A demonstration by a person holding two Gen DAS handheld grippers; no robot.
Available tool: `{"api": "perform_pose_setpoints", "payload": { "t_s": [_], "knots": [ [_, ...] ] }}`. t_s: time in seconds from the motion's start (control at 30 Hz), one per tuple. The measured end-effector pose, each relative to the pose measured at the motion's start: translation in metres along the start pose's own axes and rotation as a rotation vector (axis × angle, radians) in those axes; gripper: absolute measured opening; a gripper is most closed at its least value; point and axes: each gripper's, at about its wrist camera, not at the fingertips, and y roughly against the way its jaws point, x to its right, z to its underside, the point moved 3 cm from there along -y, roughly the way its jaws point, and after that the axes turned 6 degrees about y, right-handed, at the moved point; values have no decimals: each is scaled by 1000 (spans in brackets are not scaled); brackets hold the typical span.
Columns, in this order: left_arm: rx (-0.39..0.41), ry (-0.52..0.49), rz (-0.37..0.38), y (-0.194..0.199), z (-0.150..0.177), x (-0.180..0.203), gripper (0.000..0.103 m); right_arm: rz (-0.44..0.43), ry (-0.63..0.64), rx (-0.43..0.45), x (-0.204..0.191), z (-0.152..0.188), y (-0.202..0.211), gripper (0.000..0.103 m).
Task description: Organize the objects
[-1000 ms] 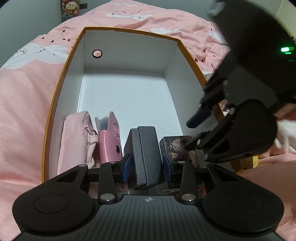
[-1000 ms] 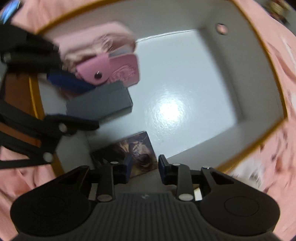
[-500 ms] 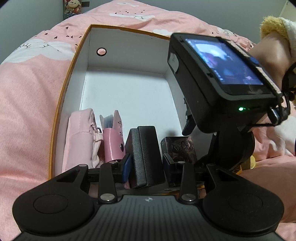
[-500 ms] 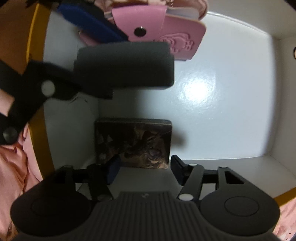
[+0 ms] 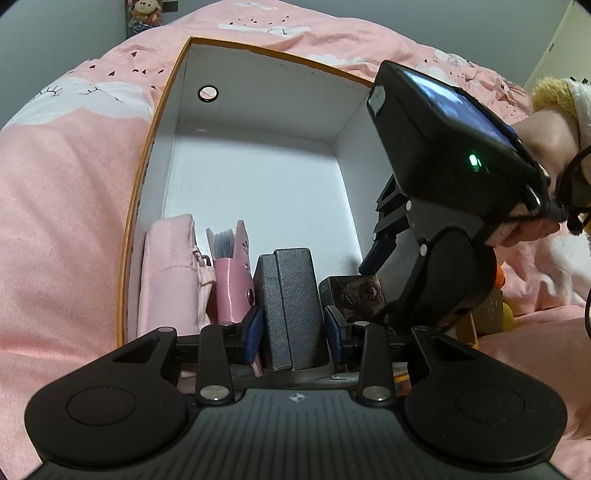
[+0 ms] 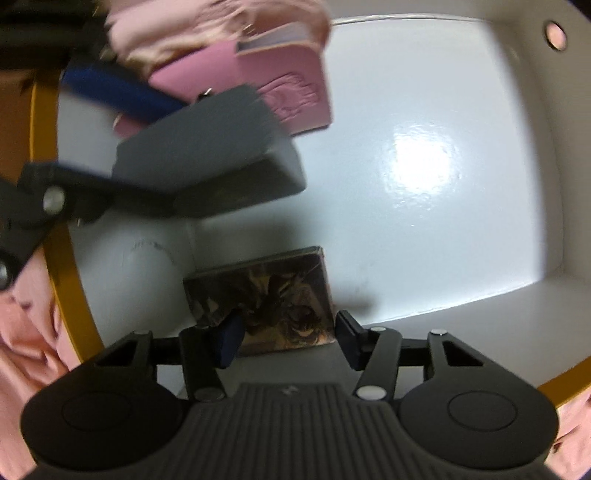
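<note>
Pink patterned bedding (image 5: 70, 206) carries a white cardboard box with an orange rim (image 5: 258, 122). Inside, the left claw (image 5: 293, 326) grips an upright grey textured case (image 5: 291, 306), with a pink snap wallet (image 5: 232, 291) and pale pink pouch (image 5: 170, 273) to its left. Pointing down, the right claw (image 6: 288, 338) is closing around a dark illustrated card box (image 6: 273, 295), pads not yet pressing.

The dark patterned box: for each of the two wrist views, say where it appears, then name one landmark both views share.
Left wrist: dark patterned box sits right of centre, beside the grey case.
Right wrist: low centre, between the closing right gripper's fingers.
Shared landmark: the round hole in the white carton wall.
</note>
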Motion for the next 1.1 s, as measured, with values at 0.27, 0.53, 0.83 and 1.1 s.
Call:
{"api": "perform_pose_setpoints", "payload": {
  "t_s": [0.27,0.53,0.83,1.1],
  "knots": [
    [-2,-3,-5,0,1,-1,41,-79,-254,142,29,1,14,51],
    [3,7,-8,3,1,-5,41,-102,-344,240,43,-5,28,43],
    [4,7,-4,5,2,-7,41,24,7,41,18,2,45,26],
    [12,34,31,8,2,-8,42,46,187,-109,-1,11,15,16]
  ]
}}
